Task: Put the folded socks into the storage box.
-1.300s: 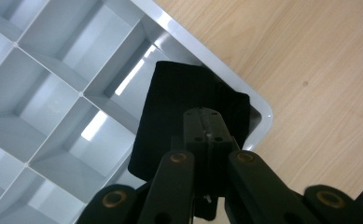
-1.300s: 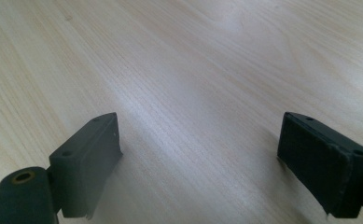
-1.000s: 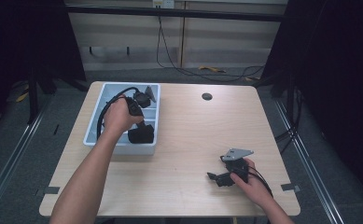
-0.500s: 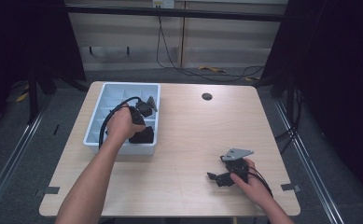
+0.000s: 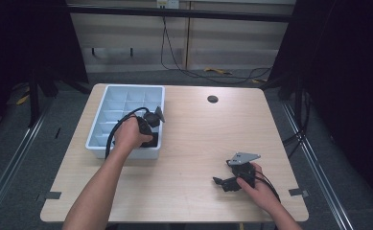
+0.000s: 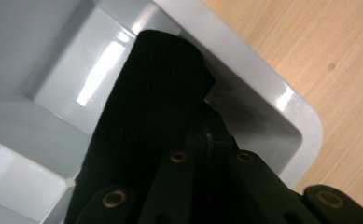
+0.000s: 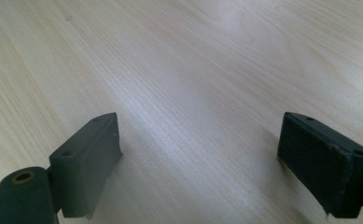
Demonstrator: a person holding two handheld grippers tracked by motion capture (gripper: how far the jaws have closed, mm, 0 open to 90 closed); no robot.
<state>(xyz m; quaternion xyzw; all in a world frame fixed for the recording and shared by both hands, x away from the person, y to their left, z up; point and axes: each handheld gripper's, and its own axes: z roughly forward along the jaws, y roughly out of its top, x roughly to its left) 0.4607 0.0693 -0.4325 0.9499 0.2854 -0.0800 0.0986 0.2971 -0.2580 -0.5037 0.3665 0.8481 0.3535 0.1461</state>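
Left hand-held gripper point(image 6: 207, 154) pinching black cloth point(image 6: 156, 116), soft, light, limp; grip bunched edge; lower-right compartment of grey tray point(image 5: 108, 98). Right hand-held gripper point(image 7: 200, 163) spread over tabletop point(image 7: 179, 56).

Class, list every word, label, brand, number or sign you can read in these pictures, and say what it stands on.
None: no readable text on the grey tray, the black cloth held in its corner compartment, the wooden table, or either hand-held gripper.
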